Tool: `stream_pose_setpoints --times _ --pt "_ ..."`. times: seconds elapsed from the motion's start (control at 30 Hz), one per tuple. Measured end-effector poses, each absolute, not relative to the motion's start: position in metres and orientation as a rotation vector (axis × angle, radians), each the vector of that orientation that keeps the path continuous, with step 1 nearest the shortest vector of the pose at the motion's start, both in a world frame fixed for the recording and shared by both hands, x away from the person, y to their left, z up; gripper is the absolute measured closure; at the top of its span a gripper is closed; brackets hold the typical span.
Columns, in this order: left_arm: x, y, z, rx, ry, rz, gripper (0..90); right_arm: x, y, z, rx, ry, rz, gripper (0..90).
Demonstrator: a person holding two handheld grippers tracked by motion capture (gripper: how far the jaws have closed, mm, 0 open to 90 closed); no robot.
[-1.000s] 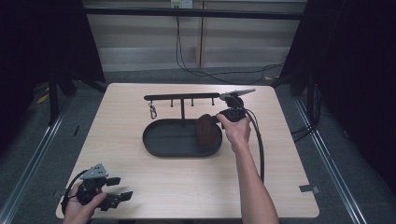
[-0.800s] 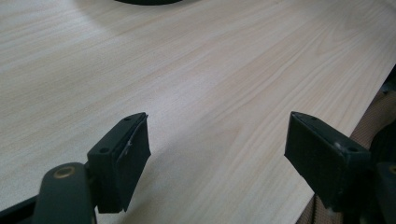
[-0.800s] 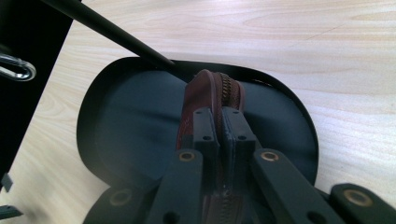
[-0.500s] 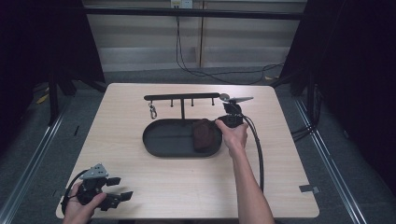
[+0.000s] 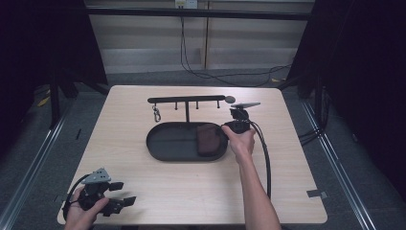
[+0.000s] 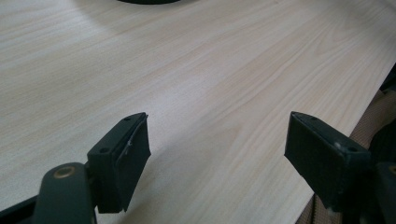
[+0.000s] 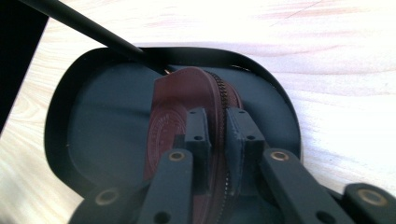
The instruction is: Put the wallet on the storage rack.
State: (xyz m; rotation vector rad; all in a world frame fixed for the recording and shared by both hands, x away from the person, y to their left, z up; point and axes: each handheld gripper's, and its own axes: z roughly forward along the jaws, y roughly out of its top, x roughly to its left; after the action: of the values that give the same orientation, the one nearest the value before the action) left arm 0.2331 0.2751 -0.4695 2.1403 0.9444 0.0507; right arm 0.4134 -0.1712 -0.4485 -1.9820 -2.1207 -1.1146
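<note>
Pale wood surface (image 5: 143,187) carries everything. Nearest me, my left gripper (image 5: 125,200) rests at the front corner as before, jaws wide around nothing. Farther off, my right gripper (image 7: 217,135) has sunk since a second ago; its narrow jaws have just been opening around the brown pouch (image 5: 208,138), now lying in the black tray (image 5: 165,143).
</note>
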Motion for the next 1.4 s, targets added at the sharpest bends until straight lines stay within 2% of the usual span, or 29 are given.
stream_pose_setpoints --times 0.37,0.5,0.57,0.73,0.97,1.4 --pt "0.233 0.275 -0.469 2.134 0.946 0.055 21.9 0.411 -0.173 -0.443 -1.973 -2.139 -1.144 70.6" --pt "0.233 0.276 -0.469 2.131 0.951 0.055 21.9 0.41 -0.175 -0.441 -1.958 -2.144 -1.149 61.0" --pt "0.234 0.276 -0.469 2.131 0.957 0.06 21.9 0.409 -0.176 -0.439 -1.952 -2.155 -1.149 53.1" --pt "0.235 0.276 -0.469 2.128 0.969 0.047 21.9 0.404 -0.179 -0.433 -1.933 -2.194 -1.174 42.6" --pt "0.236 0.278 -0.47 2.112 1.005 0.053 21.9 0.397 -0.188 -0.425 -1.919 -2.221 -1.205 32.9" --pt "0.237 0.278 -0.47 2.1 1.023 0.052 21.3 0.375 -0.205 -0.42 -1.936 -2.265 -1.262 20.6"
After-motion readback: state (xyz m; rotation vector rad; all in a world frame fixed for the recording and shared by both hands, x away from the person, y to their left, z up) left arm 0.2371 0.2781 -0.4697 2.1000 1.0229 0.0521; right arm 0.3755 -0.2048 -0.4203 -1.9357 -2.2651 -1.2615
